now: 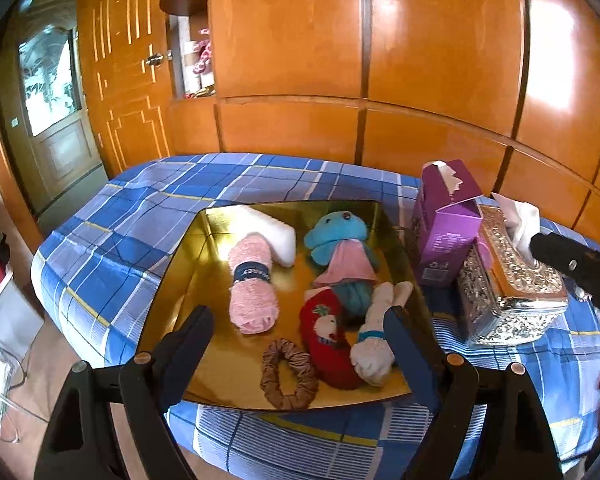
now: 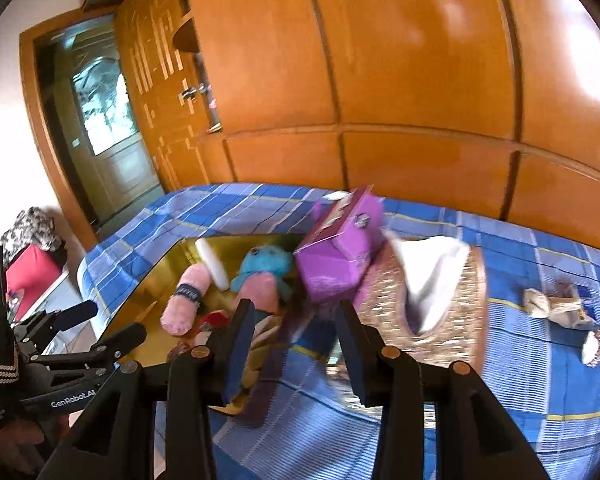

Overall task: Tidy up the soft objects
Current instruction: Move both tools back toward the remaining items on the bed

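A gold tray [image 1: 204,280] lies on the blue plaid cloth. It holds a pink rolled towel [image 1: 252,284], a white pad [image 1: 268,228], a blue plush in a pink dress [image 1: 336,240], a red sock [image 1: 328,340], a white sock roll [image 1: 374,344] and a brown scrunchie [image 1: 288,376]. My left gripper [image 1: 296,340] hovers wide open over the tray's near edge, holding nothing. My right gripper [image 2: 296,344] hangs above the cloth beside the tray, its jaws partly apart and nothing between them. The view from it is blurred.
A purple tissue box [image 2: 340,256] and an ornate metallic tissue box [image 2: 440,312] stand right of the tray. Further right on the cloth lie a beige item [image 2: 552,304] and a small scrunchie [image 2: 596,344]. A wooden wardrobe [image 1: 380,60] backs the scene, with a door [image 1: 52,120] at left.
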`<state>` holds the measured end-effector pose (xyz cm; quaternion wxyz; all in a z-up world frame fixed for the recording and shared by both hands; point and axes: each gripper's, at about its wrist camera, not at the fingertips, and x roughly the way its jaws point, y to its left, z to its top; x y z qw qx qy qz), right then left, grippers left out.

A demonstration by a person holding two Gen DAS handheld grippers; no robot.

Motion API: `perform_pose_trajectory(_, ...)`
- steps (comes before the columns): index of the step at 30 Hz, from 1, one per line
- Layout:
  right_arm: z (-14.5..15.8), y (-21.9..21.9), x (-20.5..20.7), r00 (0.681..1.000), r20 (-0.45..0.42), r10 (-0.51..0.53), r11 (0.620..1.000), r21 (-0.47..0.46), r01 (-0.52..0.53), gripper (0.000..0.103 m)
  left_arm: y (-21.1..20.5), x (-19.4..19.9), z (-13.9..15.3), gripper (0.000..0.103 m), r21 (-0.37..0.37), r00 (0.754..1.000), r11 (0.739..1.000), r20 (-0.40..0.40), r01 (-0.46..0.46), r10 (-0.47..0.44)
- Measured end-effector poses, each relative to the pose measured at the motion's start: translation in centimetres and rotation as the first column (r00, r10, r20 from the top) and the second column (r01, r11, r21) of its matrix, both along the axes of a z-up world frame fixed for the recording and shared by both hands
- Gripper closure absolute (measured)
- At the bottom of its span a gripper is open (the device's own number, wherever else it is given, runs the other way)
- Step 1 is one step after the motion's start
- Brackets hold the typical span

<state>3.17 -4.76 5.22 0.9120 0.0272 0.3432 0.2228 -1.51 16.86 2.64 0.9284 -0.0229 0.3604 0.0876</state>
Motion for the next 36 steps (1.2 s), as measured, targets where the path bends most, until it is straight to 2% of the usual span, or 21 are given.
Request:
perform_pose_trajectory(5, 0.3, -3.8, 0.1, 0.996, 0.011, -0.088, 0.996, 0.002, 0.088, 0.061, -1.2, 0.2, 0.7, 0.016, 0.017, 0.999, 0.999, 0.012, 0.035, -0.035)
perform_pose_trajectory(10, -0.2, -8.3, 0.0, 0.984, 0.007, -0.177, 0.983, -0.039, 0.177, 0.061, -2.6, 0.6, 1.6, 0.016, 0.035, 0.997, 0.996, 0.028, 0.077, -0.078)
perform_pose_trajectory(21, -2.1, -18.1, -1.8, 0.932, -0.028, -0.36, 0.927, -0.122, 0.354, 0.061, -7.3, 1.6, 3.5, 0.016, 0.083, 0.975, 0.973, 0.047, 0.214, -0.218)
perform_pose_trajectory(29, -3.1, -24.1, -4.0, 0.874, -0.063, -0.481, 0.872, -0.132, 0.471, 0.061, -12.2, 2.6, 5.1, 0.016, 0.126, 0.936, 0.933, 0.064, 0.336, -0.346)
perform_pose_trajectory(36, -4.2, -28.2, -5.7, 0.82, -0.078, -0.567, 0.821, -0.133, 0.555, 0.061, -17.0, 3.6, 6.1, 0.016, 0.163, 0.889, 0.884, 0.067, 0.439, -0.454)
